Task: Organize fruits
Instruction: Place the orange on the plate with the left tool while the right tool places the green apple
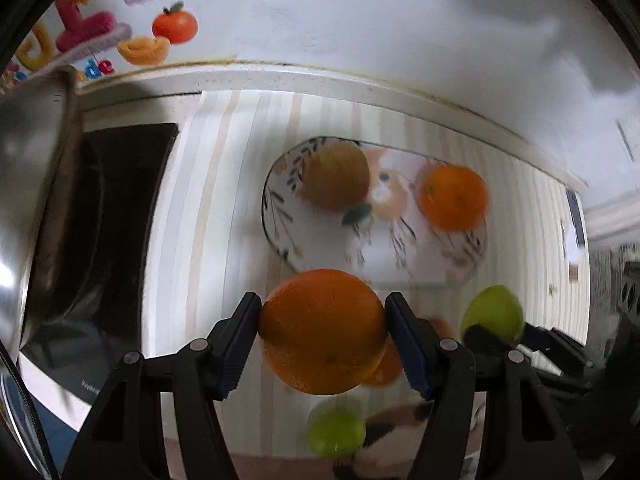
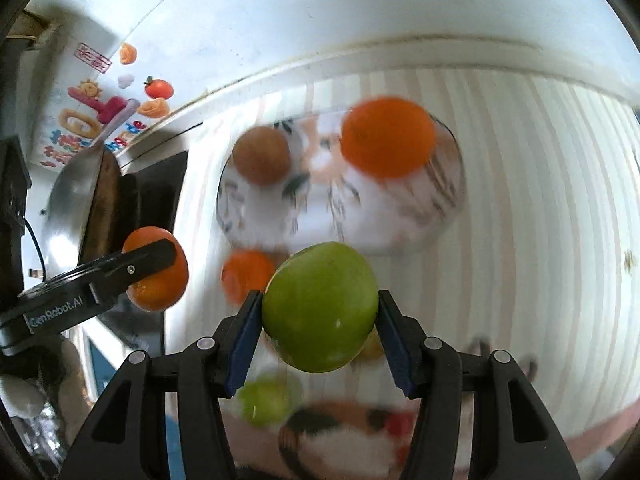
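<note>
My left gripper [image 1: 323,334] is shut on a large orange [image 1: 322,330] and holds it above the striped table, short of the patterned plate [image 1: 320,248]. On the plate lie a brown fruit [image 1: 335,176] and an orange [image 1: 453,197]. My right gripper [image 2: 319,314] is shut on a green apple [image 2: 320,306], also above the table near the plate [image 2: 360,220]. The right gripper with its apple [image 1: 493,313] shows at the right of the left wrist view. The left gripper's orange [image 2: 158,276] shows at the left of the right wrist view.
Another orange [image 2: 247,274] and a green apple [image 2: 267,400] lie on the table below the grippers. A second patterned plate [image 2: 332,440] is at the near edge. A steel wok [image 1: 28,184] sits on a black cooktop [image 1: 112,208] at the left. A wall runs behind.
</note>
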Motion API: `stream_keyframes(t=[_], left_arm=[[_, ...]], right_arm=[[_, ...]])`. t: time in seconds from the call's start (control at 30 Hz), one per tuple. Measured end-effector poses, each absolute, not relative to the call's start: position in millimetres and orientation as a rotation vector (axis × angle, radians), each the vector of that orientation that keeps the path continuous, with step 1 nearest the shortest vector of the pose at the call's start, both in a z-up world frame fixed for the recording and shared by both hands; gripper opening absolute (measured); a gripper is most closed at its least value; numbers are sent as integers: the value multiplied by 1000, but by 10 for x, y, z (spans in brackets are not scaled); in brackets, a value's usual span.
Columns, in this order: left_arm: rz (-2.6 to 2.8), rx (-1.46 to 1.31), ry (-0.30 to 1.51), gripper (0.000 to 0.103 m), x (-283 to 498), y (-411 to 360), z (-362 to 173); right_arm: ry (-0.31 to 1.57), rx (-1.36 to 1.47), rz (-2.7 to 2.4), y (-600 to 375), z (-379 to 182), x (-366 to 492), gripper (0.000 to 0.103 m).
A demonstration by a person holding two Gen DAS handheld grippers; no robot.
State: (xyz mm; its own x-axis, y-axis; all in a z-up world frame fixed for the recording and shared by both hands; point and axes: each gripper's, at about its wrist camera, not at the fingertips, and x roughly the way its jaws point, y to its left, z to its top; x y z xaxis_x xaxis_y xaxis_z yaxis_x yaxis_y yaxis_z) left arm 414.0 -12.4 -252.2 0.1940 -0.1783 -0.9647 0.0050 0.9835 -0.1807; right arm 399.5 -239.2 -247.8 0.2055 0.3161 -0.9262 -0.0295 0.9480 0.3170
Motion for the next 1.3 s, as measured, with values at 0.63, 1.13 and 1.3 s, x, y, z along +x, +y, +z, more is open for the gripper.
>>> stream_keyframes(t=[0.63,1.13,1.3], left_arm=[[-83,-210,1578,63,4872,-106,-3260],[-68,-194,1495,87,4784,-56,-2933],[-34,-139,1425,87,4564,-44,-2662]], right_arm=[[1479,182,297,-1870,-3431,4833,59],[1509,160,230,-2032,-3154,4743,94],[1452,116,145,-2154,-2862,4552,96]])
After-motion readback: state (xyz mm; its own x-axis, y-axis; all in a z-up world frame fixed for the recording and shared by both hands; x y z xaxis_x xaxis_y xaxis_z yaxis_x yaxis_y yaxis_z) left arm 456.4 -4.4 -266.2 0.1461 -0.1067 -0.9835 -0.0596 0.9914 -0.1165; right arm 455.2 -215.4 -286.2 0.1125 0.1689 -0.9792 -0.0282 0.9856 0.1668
